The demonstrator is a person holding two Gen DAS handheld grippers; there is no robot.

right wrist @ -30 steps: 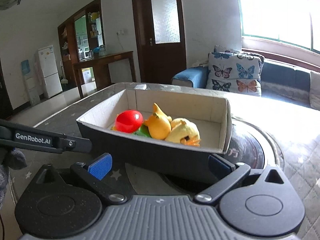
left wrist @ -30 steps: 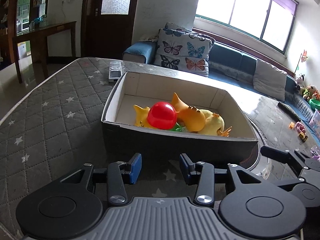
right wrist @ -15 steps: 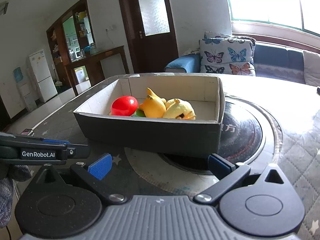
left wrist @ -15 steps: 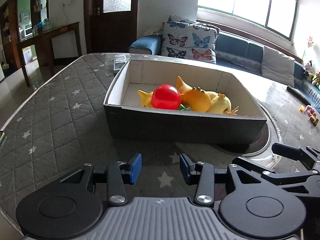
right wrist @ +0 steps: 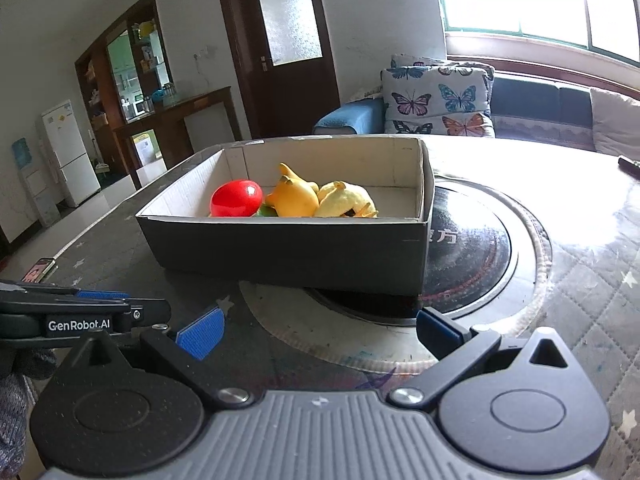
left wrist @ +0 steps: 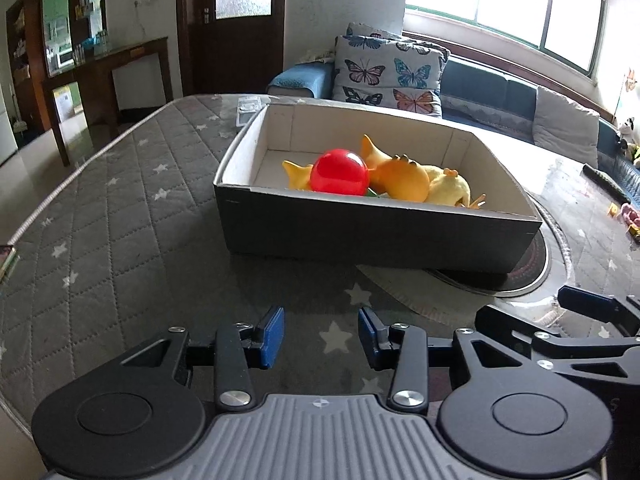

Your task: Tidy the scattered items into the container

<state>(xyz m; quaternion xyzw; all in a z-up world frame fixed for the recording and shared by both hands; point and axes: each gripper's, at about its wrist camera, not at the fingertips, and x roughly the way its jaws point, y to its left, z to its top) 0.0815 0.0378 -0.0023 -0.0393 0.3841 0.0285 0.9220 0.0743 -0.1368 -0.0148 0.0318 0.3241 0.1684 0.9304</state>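
Grey quilted cloth with pale stars covers the desk [left wrist: 120,216], and behind it stand a dark wooden door, a sideboard at the far left and a sofa with a butterfly cushion [left wrist: 390,74] under a bright window. At the left edge of the right wrist view a phone [right wrist: 40,269] lies flat on the cloth, near the desk's rim. Just right of it, the left tool [left wrist: 320,334] hangs low over the cloth in front of the box, its two blue pads spread with a clear gap between them and nothing held; in the right wrist view it shows from the side at the lower left. Past it sits the container [left wrist: 360,232], a dark open box with pale inner walls, resting partly on the cloth and partly on a round black hotplate [right wrist: 472,264] set into the desk. A remote control [left wrist: 248,106] lies on the cloth just beyond the box's far left corner. Inside the box a red ball [left wrist: 339,172] lies toward the left, touching an orange toy [left wrist: 400,180] to its right, and a yellow duck [left wrist: 448,190] leans against that one further right; a bit of green shows beneath them. The right tool [right wrist: 316,332] hovers before the box's near right corner, its blue pads set wide apart and holding nothing. Far right on the desk lie a dark stick-shaped object [left wrist: 604,180] and a few small toys [left wrist: 628,216], too small to tell what they are.
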